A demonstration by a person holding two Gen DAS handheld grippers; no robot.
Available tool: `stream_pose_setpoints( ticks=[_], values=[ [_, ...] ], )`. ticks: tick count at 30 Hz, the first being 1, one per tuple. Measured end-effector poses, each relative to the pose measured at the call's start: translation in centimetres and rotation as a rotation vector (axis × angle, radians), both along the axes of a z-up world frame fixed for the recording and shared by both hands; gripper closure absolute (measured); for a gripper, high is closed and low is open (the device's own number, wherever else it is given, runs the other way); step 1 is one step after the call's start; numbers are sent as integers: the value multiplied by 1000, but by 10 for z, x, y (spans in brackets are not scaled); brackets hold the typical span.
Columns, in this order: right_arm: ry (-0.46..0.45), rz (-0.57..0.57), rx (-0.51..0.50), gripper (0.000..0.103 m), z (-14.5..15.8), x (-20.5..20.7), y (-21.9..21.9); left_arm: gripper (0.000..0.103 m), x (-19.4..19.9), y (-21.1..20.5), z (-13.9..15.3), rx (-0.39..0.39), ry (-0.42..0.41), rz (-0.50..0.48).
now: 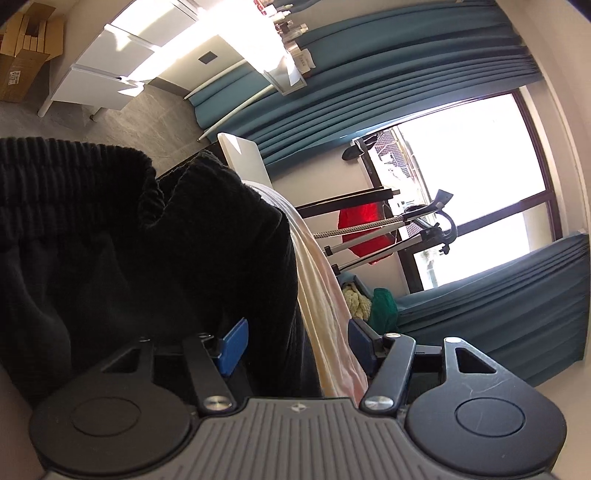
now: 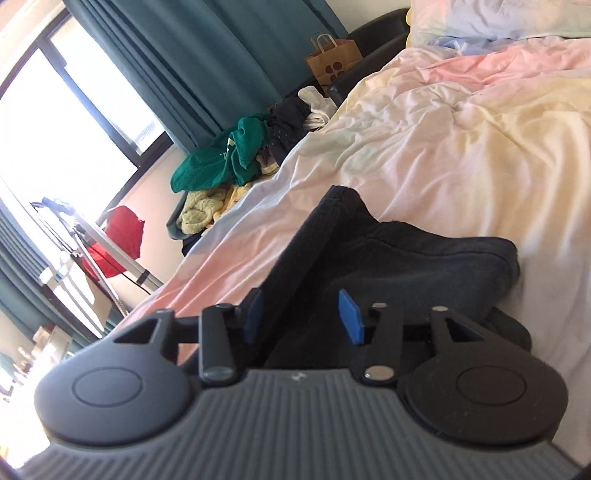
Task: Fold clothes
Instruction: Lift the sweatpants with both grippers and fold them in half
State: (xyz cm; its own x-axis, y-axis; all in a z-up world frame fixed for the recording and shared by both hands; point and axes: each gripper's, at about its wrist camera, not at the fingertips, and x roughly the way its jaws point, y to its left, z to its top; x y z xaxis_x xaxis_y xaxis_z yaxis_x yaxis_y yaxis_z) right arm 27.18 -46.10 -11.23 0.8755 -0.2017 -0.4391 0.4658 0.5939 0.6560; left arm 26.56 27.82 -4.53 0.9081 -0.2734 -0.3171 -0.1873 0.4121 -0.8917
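A black ribbed garment (image 1: 147,258) with an elastic waistband fills the left of the left wrist view. It lies bunched on a pastel pink and yellow bed sheet (image 1: 325,295). My left gripper (image 1: 297,345) is open wide, and the garment's edge and a fold of sheet sit between its blue pads (image 1: 234,345). In the right wrist view the same black garment (image 2: 424,258) lies folded on the bed sheet (image 2: 443,129), one ribbed edge standing up. My right gripper (image 2: 301,317) is low over it, pads (image 2: 349,321) apart with black cloth between them.
A pile of loose clothes (image 2: 236,155), green, yellow and dark, sits beside the bed near teal curtains (image 2: 177,55). A paper bag (image 2: 332,61) and a pillow (image 2: 498,18) are at the far end. A red cloth (image 1: 360,221), a metal stand (image 1: 406,221) and white drawers (image 1: 107,74) are by the window.
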Motion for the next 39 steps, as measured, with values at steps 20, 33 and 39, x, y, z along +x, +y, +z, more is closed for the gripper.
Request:
stream_pose_setpoints(
  ticks=[20, 33, 39],
  values=[
    [-6, -6, 463, 21, -64, -33, -6, 14, -46, 9, -69, -134, 158, 156],
    [2, -101, 271, 92, -38, -43, -22, 79, -2, 26, -38, -64, 265, 274],
    [8, -131, 228, 92, -27, -72, -22, 81, -52, 42, 1, -67, 213, 226]
  ],
)
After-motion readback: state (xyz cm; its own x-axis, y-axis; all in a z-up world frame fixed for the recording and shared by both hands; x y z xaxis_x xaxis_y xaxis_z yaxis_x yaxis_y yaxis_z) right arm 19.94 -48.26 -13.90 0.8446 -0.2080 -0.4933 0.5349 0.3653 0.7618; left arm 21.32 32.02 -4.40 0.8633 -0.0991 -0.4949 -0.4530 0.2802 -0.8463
